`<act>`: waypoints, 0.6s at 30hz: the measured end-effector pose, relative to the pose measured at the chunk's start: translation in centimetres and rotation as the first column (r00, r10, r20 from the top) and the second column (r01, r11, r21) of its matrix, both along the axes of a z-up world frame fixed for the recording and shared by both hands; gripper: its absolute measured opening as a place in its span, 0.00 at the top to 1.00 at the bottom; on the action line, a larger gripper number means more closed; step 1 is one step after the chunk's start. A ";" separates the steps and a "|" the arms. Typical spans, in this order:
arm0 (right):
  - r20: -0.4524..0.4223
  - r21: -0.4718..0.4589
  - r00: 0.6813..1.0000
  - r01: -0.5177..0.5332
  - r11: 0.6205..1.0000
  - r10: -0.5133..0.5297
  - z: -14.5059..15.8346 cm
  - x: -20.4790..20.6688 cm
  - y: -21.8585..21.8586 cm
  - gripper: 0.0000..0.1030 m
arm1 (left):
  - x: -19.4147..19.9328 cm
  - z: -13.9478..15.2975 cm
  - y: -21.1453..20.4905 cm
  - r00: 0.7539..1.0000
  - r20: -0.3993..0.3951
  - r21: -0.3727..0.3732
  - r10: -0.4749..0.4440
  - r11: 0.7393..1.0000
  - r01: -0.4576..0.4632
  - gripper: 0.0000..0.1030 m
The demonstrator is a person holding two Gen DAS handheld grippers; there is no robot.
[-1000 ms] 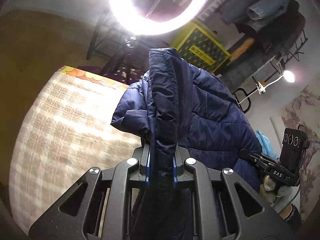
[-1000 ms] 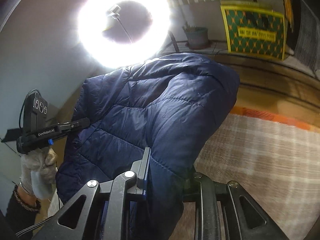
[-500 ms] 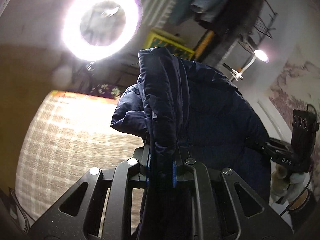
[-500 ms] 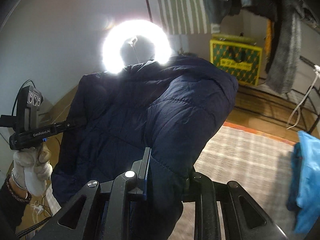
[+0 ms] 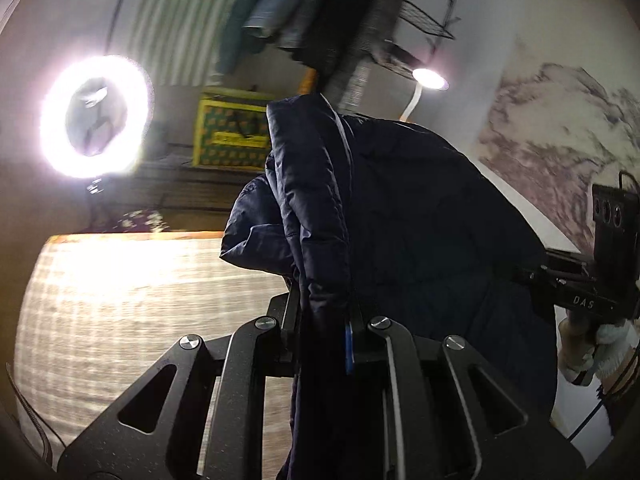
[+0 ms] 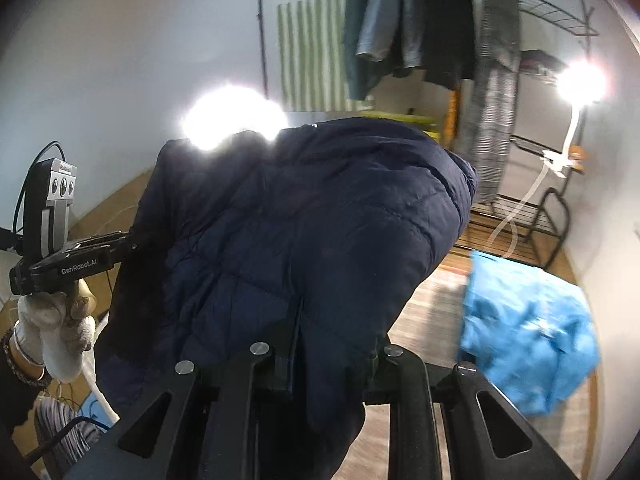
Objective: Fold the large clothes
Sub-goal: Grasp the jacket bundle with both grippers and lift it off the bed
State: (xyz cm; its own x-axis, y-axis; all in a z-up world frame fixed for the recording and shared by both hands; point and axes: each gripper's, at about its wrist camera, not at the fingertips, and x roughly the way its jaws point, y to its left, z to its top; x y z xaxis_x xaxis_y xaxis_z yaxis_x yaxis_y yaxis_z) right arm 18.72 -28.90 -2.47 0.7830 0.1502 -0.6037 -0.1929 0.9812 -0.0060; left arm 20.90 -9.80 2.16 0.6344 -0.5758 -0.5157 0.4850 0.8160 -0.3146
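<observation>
A dark navy quilted puffer jacket (image 5: 400, 220) hangs in the air between my two grippers, above a checked beige surface (image 5: 120, 300). My left gripper (image 5: 326, 320) is shut on one edge of the jacket; the fabric runs up between its fingers. My right gripper (image 6: 332, 344) is shut on another edge of the jacket (image 6: 312, 232), which bulges over it and hides the fingertips. The right gripper also shows at the right of the left wrist view (image 5: 580, 300), and the left gripper at the left of the right wrist view (image 6: 80, 256).
A ring light (image 5: 96, 116) glares at the left. A clothes rack with hanging garments (image 6: 420, 20) and a lamp (image 6: 580, 80) stand behind. A yellow-green patterned box (image 5: 228, 136) sits by the wall. A bright blue garment (image 6: 524, 328) lies on the surface at the right.
Both grippers have risen and tilted upward with the jacket; the views now take in more of the wall and rack. The blue garment has come into the right wrist view.
</observation>
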 end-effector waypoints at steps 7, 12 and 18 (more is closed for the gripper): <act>0.015 -0.020 0.995 0.098 0.995 -0.098 0.7 -4.8 -6.7 0.81 | -2.4 0.3 -8.5 0.993 0.036 0.013 -0.113 0.994 0.112 0.88; 0.024 -0.029 0.985 0.169 0.985 -0.168 1.0 -7.2 -11.2 0.81 | -3.6 0.4 -14.1 0.983 0.054 0.019 -0.177 0.984 0.176 0.88; 0.033 -0.035 0.972 0.235 0.971 -0.233 1.2 -9.0 -15.5 0.81 | -4.3 0.2 -20.0 0.968 0.058 0.028 -0.245 0.969 0.244 0.88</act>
